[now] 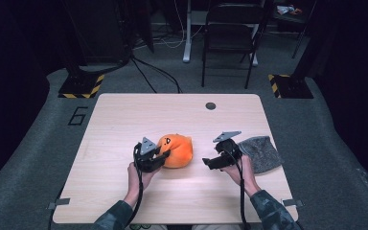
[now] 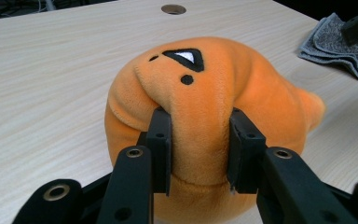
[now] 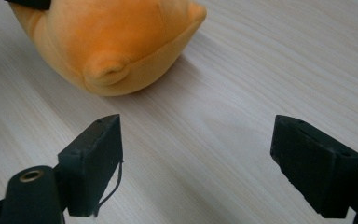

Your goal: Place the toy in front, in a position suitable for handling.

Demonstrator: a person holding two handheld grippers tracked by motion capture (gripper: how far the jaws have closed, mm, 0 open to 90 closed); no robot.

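An orange plush toy (image 1: 176,151) is being pinched by the left gripper (image 1: 164,154) near the middle of the table (image 1: 124,115), slightly toward the near edge. In the left gripper view, a thick fold of the toy's soft fabric (image 2: 200,135) is being squeezed between the two black jaws, which are pressing into it from either side; a small black-and-white triangle mark (image 2: 185,58) and black dots are being shown on the toy's upper surface. The plush is resting on the pale wooden surface with its rounded body bulging around the grip.

The right gripper (image 1: 210,163) is being held just beside the toy, toward the right edge of the table, with its jaws spread wide and nothing between them. In the right gripper view, bare tabletop is being framed between the parted jaws, while the toy's stubby end (image 3: 107,70) is lying ahead of them and apart.

A grey cloth (image 1: 261,152) is lying crumpled near the right edge, just behind the right hand (image 1: 239,170). A round hole (image 1: 211,106) is being seen close to the far edge of the table. Both grippers are being gripped by the person's hands, with sleeves entering over the near edge.
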